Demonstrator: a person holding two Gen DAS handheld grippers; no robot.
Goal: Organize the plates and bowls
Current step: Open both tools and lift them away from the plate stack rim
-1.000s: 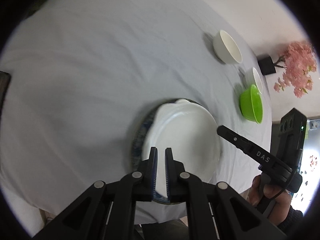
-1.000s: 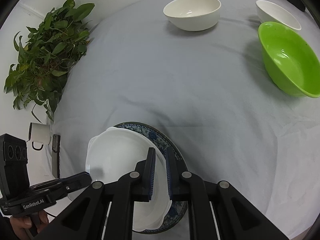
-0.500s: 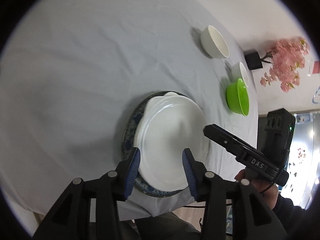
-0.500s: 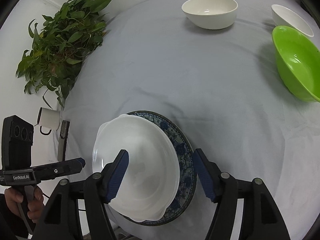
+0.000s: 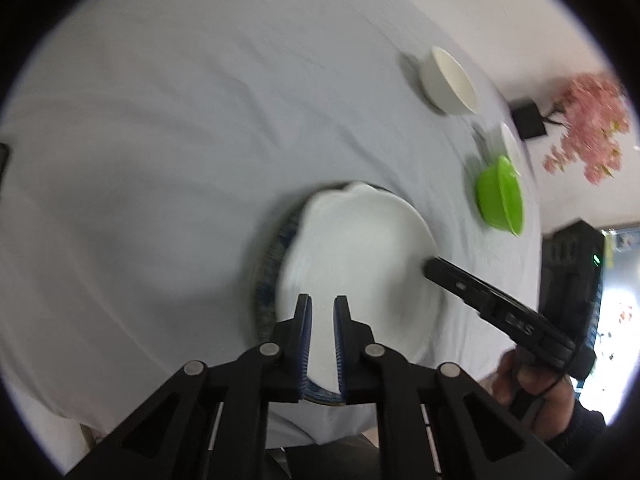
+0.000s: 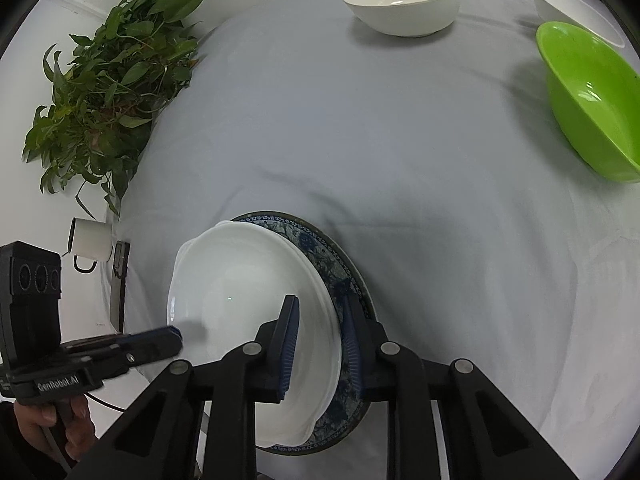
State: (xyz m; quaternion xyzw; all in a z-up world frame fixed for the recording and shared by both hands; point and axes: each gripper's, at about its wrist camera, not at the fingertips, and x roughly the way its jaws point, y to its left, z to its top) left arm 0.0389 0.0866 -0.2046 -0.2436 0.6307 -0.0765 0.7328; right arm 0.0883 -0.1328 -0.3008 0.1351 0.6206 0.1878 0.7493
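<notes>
Resting white plate [image 6: 240, 300] atop blue plate [image 6: 340, 276]

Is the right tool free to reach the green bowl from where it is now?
Probably yes. The right tool straddles the white plate's rim and would need to back off first; only bare tablecloth lies between it and the green bowl.
</notes>
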